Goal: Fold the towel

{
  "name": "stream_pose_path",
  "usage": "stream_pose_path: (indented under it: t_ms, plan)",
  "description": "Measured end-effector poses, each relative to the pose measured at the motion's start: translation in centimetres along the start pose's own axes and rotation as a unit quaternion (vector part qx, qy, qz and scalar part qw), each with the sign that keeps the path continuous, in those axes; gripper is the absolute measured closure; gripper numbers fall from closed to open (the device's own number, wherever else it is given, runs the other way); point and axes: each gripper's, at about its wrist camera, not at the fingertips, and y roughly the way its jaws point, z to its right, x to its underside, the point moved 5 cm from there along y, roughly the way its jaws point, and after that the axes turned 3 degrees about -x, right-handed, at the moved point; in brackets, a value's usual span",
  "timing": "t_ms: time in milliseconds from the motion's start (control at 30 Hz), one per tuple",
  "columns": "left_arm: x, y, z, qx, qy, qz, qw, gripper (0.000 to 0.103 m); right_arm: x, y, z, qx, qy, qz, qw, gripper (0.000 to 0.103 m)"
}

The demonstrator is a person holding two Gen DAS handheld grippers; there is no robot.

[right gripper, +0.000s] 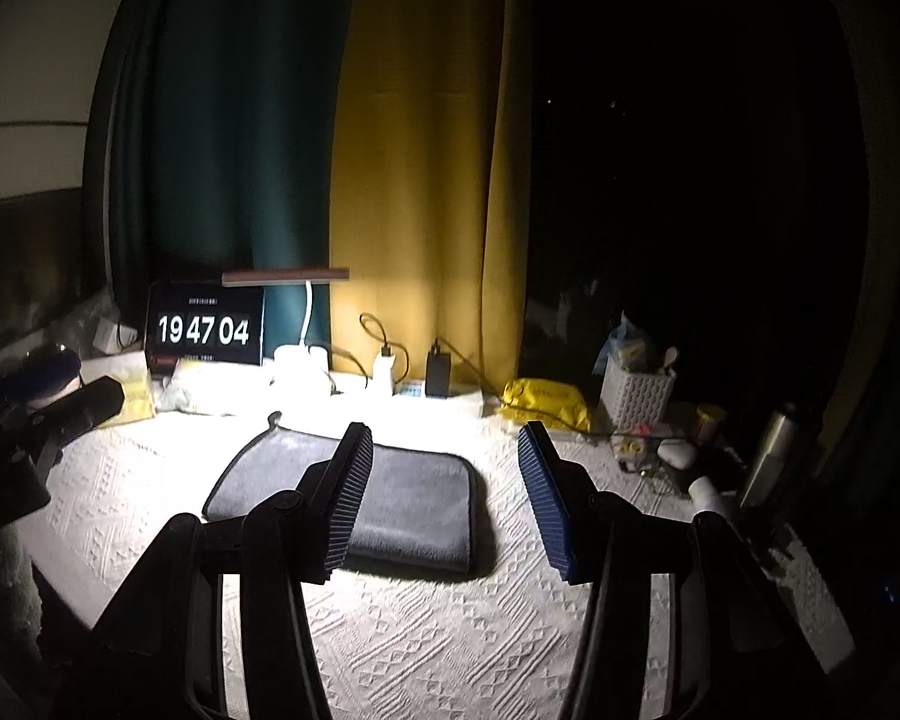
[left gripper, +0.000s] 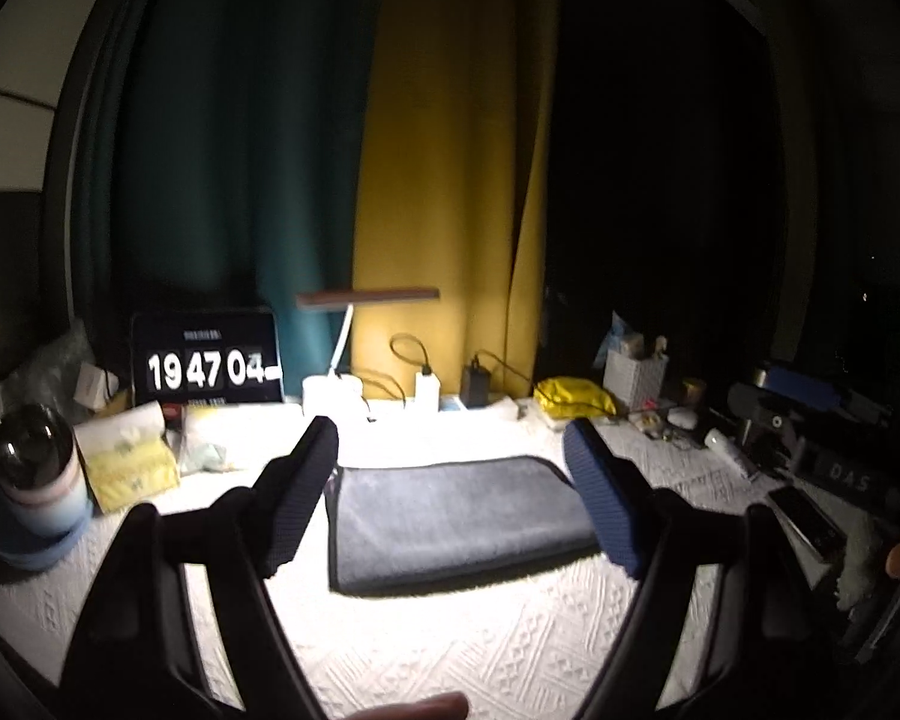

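towel (left gripper: 459, 519) folded between wide left gripper (left gripper: 450, 468); left gripper's outside only beside wide right gripper (right gripper: 444, 468)

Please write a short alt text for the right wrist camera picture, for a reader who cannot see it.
A grey towel, folded into a rectangle, lies on a white patterned tablecloth under a bright desk lamp, with the open right gripper above its right part, holding nothing. Behind are a clock screen reading 19 47 04, green and yellow curtains, and a white basket.
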Motion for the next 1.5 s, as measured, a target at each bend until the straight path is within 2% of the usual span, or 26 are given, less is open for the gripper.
stream_pose_path:
  t_ms: [167, 400, 1500]
  plan:
    - [-1.6, -0.4, -0.4, -0.010, -0.002, 0.014, 0.9999, 0.025, -1.5, -0.7, 0.6, 0.001, 0.008, 0.018, 1.000, 0.049]
    - [-2.8, 0.1, -1.0, -0.015, -0.001, 0.010, 0.9998, 0.025, -2.7, -1.1, 0.8, 0.004, 0.003, 0.031, 1.000, 0.049]
    - [-2.4, 0.4, -1.1, -0.003, -0.006, -0.003, 1.0000, 0.025, -3.2, -1.0, 0.7, 0.008, -0.003, 0.032, 0.999, 0.048]
